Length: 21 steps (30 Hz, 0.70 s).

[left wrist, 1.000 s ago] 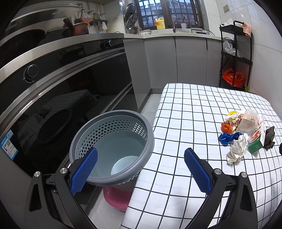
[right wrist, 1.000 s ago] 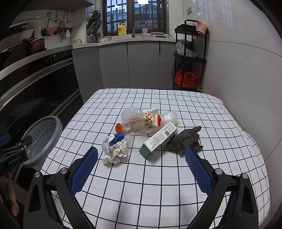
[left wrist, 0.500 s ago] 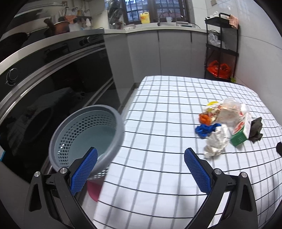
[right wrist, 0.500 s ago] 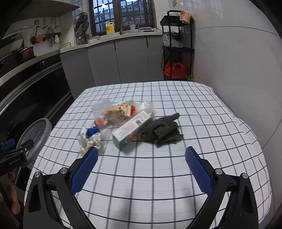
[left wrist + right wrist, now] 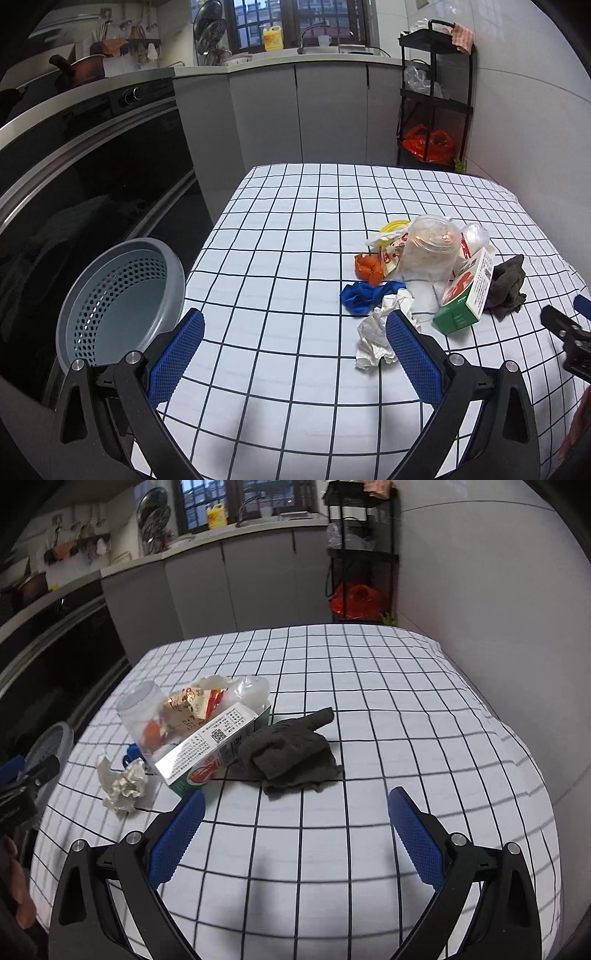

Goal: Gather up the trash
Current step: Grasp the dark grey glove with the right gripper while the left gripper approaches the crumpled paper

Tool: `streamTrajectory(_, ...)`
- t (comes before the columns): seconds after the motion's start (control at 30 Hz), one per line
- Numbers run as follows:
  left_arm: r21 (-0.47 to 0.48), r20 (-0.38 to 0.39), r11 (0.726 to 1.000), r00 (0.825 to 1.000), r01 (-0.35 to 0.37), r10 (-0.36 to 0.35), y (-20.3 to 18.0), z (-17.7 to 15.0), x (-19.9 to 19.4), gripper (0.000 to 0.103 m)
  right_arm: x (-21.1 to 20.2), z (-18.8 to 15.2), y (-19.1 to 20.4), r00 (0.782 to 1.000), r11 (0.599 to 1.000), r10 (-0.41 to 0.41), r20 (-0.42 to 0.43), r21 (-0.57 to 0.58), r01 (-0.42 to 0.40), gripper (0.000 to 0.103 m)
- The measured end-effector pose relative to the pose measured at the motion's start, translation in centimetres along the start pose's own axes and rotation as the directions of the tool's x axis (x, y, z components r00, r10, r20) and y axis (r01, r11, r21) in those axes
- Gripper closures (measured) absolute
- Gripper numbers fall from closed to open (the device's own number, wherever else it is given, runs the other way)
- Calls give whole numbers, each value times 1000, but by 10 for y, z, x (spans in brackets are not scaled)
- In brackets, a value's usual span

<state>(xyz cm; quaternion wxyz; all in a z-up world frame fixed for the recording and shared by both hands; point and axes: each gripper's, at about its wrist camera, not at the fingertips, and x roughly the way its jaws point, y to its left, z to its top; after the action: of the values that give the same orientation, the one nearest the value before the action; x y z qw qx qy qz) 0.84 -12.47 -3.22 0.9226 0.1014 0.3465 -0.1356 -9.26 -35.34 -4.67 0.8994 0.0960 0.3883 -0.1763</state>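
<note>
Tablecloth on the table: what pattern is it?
White tablecloth with a black grid; clearest in the right wrist view.

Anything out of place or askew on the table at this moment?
A litter heap sits mid-table: crumpled paper, a tipped green carton, a clear cup on its side, and a dark rag. The grey basket tilts beside the table edge.

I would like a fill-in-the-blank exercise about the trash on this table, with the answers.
1. The crumpled white paper ball lies on the ____ tablecloth.
2. The grey perforated plastic basket contains ____.
3. The dark grey cloth rag touches the green and white ____.
4. Both claws are ____.

Answers: checked; nothing; carton; open
</note>
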Motion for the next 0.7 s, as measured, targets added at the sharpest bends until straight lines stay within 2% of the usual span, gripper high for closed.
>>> streamTrajectory(0.2, -17, -42, 1000, 999, -2, 1, 2, -3, 17, 6, 33, 12, 5, 999, 998, -32, -19, -53, 31, 8)
streamTrajectory(0.33, -20, -56, 1000, 998, -9, 8, 5, -4, 24, 6, 53, 15, 4, 997, 999, 18, -70, -47, -22, 8)
streamTrajectory(0.63, 2, -68, 1000, 997, -24, 24, 2, -9, 29, 6, 77, 22, 12, 997, 997, -36, -75, -72, 31, 9)
streamTrajectory(0.7, 2, -72, 1000, 997, -19, 19, 1, -9, 30, 6, 81, 23, 11, 995, 998, -15, -98, -67, 8, 21)
